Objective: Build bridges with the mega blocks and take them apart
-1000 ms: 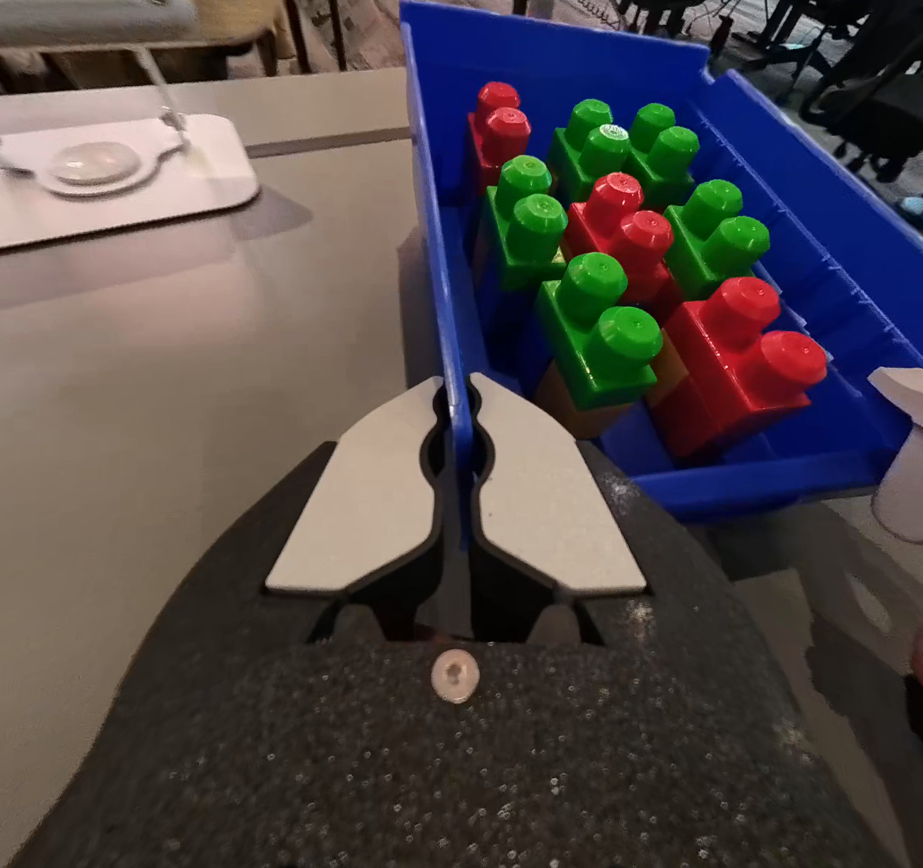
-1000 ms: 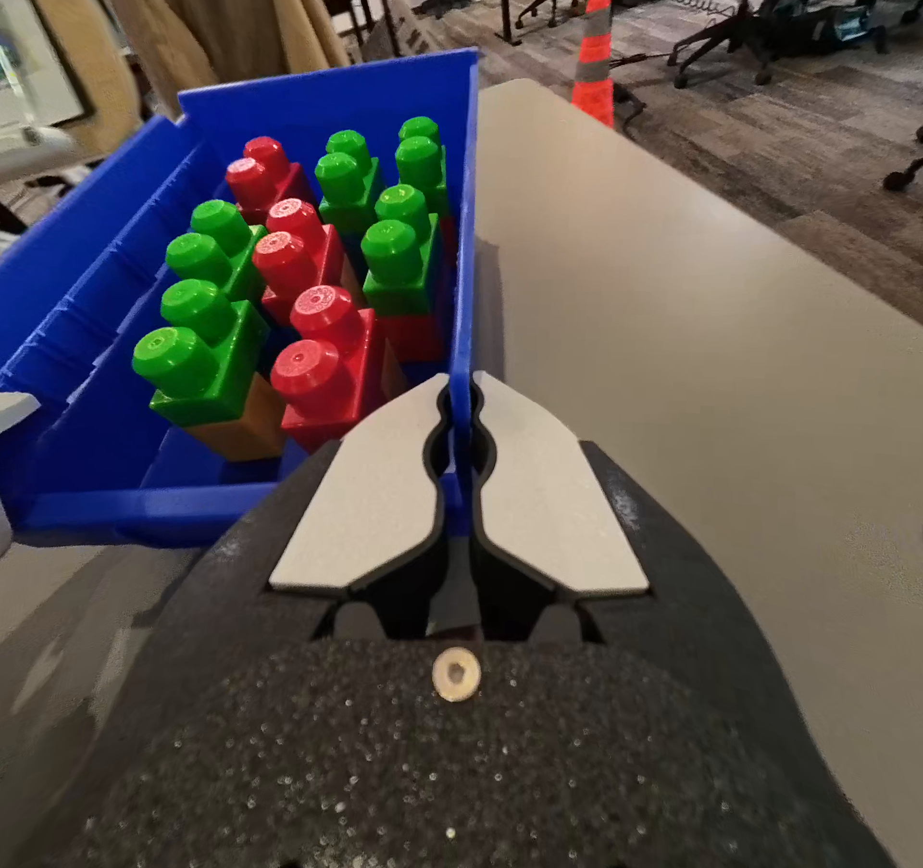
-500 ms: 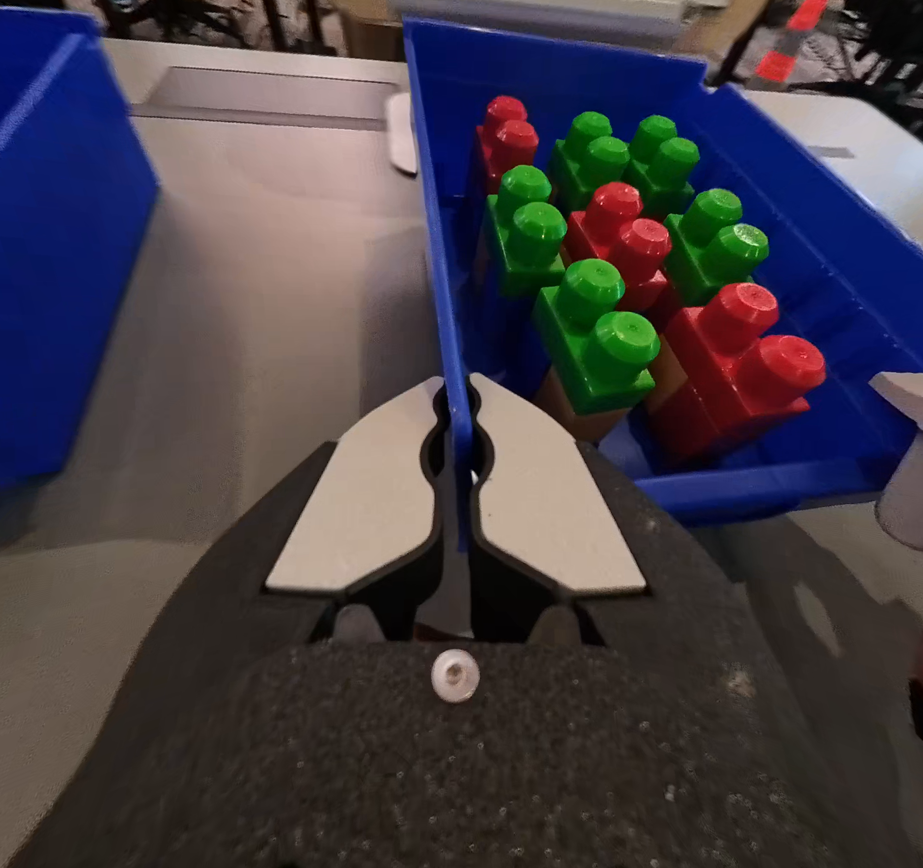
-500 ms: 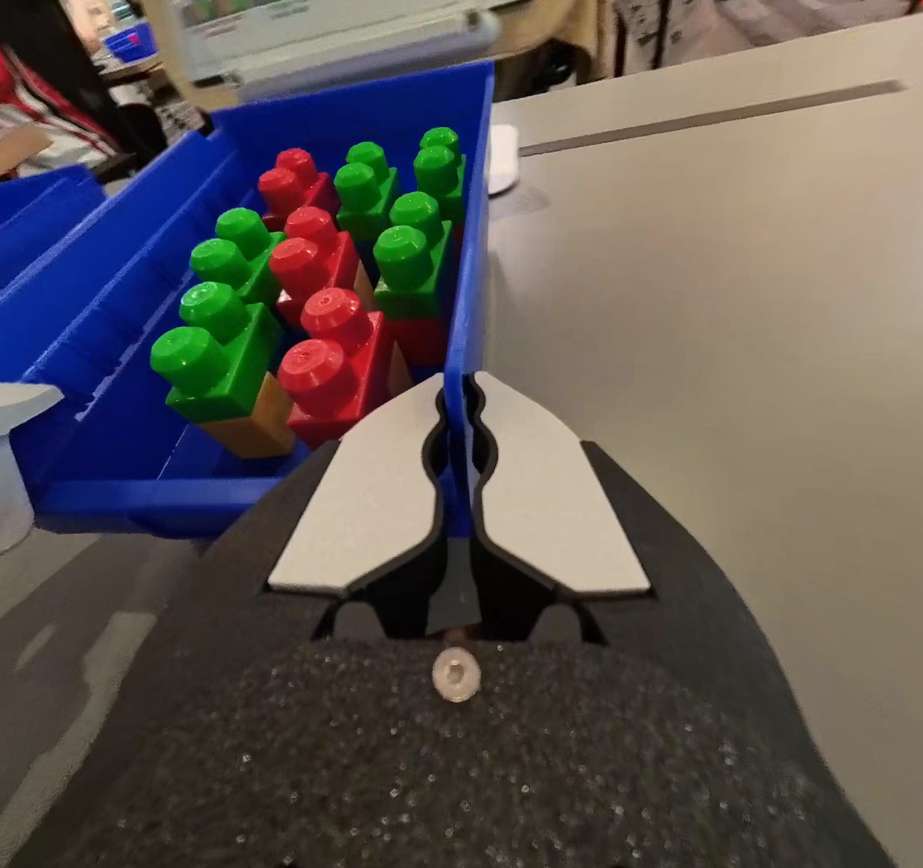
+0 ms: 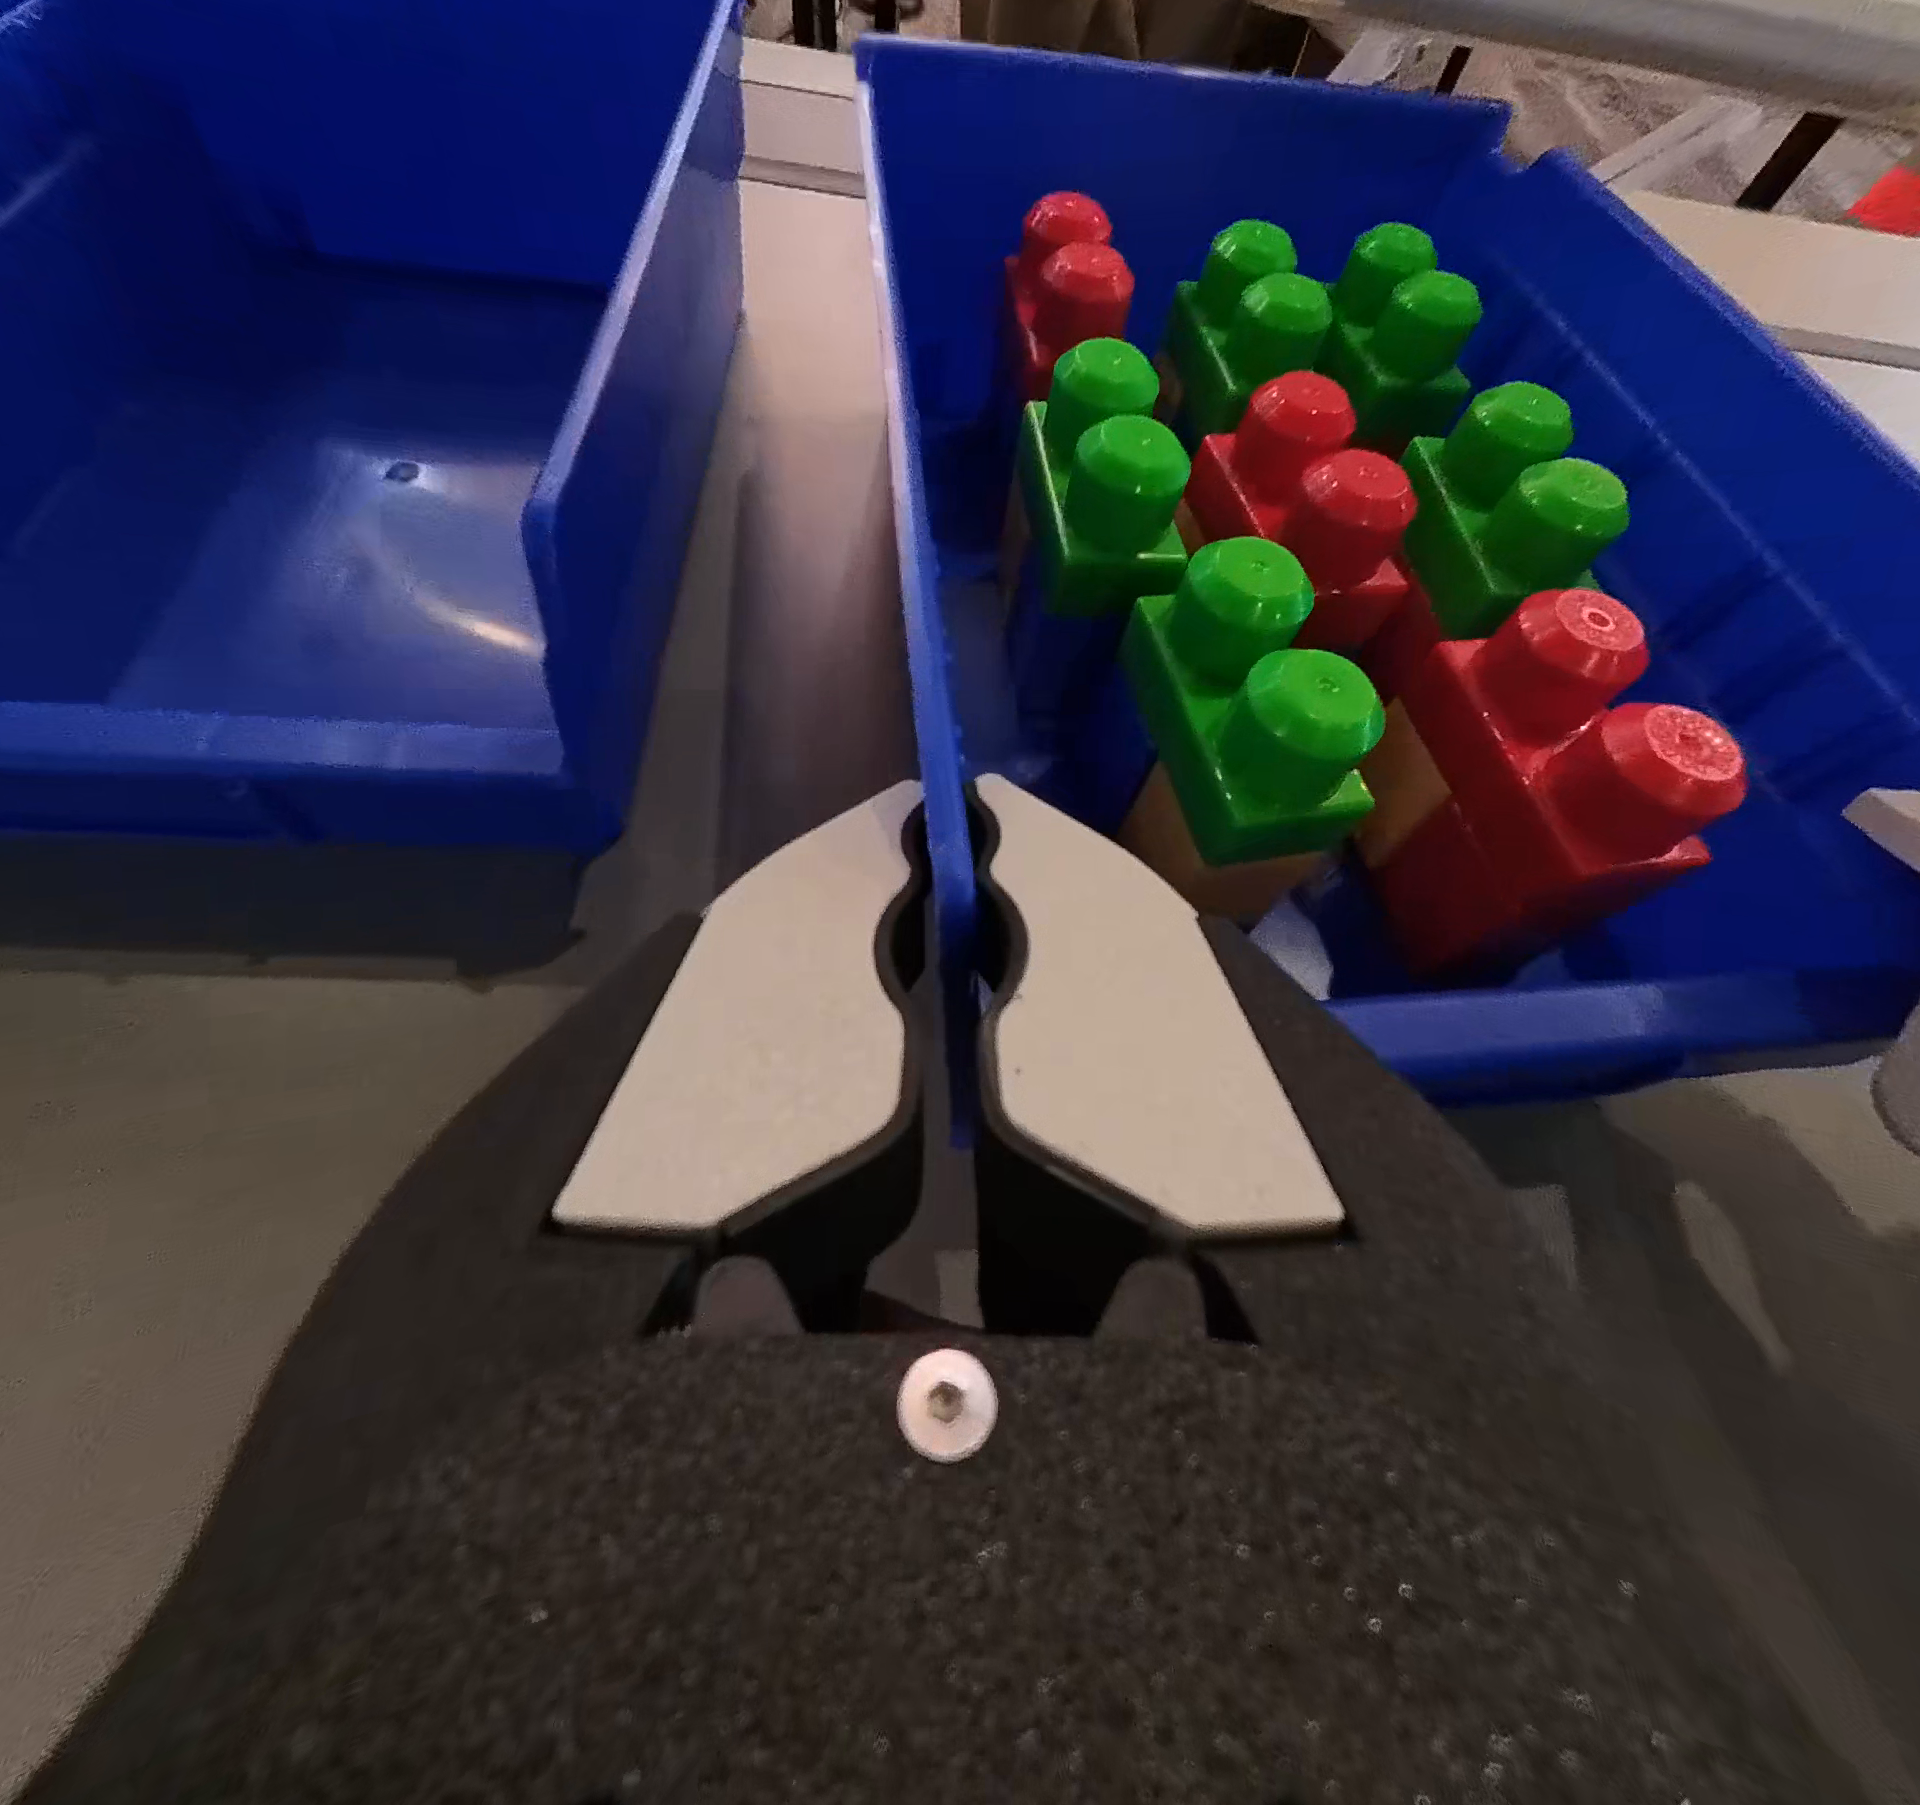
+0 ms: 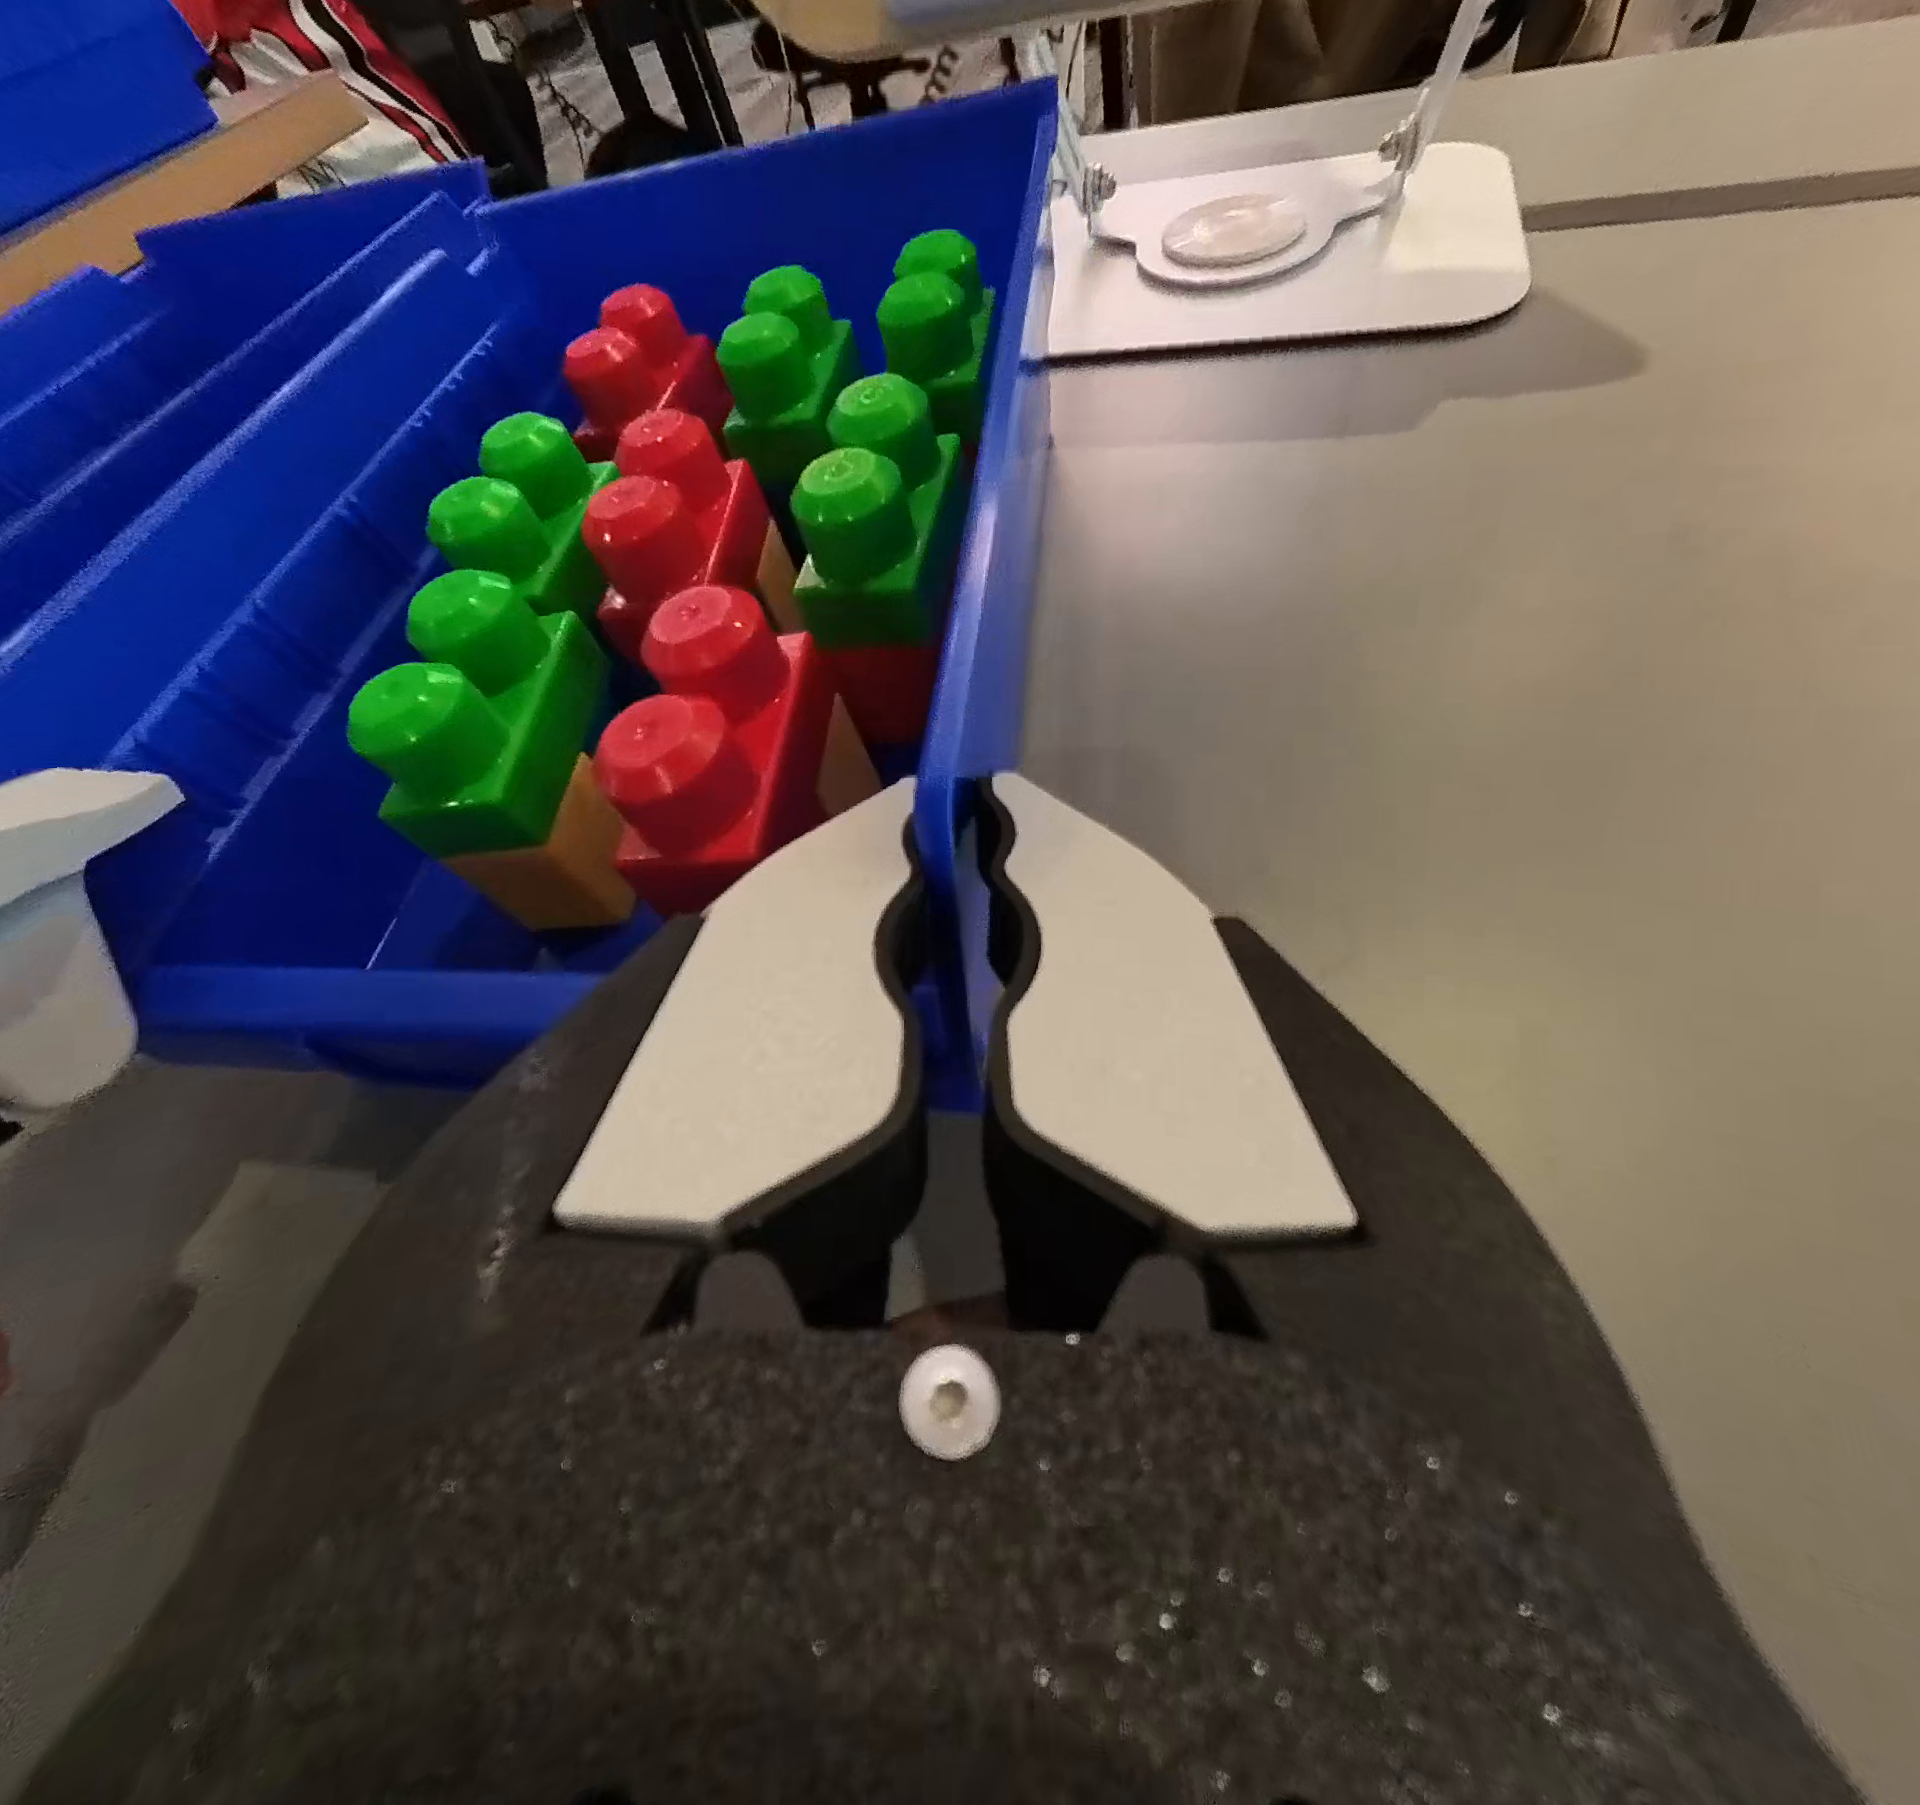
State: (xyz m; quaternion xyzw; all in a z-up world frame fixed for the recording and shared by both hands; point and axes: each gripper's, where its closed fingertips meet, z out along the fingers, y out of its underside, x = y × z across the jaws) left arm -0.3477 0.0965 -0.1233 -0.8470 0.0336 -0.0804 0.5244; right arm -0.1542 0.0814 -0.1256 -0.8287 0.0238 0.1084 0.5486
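My left tool [image 5: 948, 825] is pinched tight on the left wall of the blue bin [image 5: 1174, 134], and my right tool [image 6: 951, 810] is clamped the same way on that bin's right wall [image 6: 997, 508], each wall caught between the pale fingers [image 5: 769, 1017]. The mega blocks [image 5: 1288, 529] stand upright inside the bin, packed in rows: green and red two-stud blocks on top, with tan and red pieces showing under the nearest ones. I cannot tell from either view whether the bin rests on the bench [image 6: 1507, 716] or is raised off it.

The bench is a smooth grey-beige surface with a dull sheen. To my left sits a second blue bin [image 5: 312, 405], just beside the first with a narrow strip of bench between them. Past the right wall, a white stand base [image 6: 1351, 269] with a clear round disc lies on the bench, thin struts rising to a grey bar overhead. Behind are more blue bins, chair legs, hanging tan fabric and patterned carpet.
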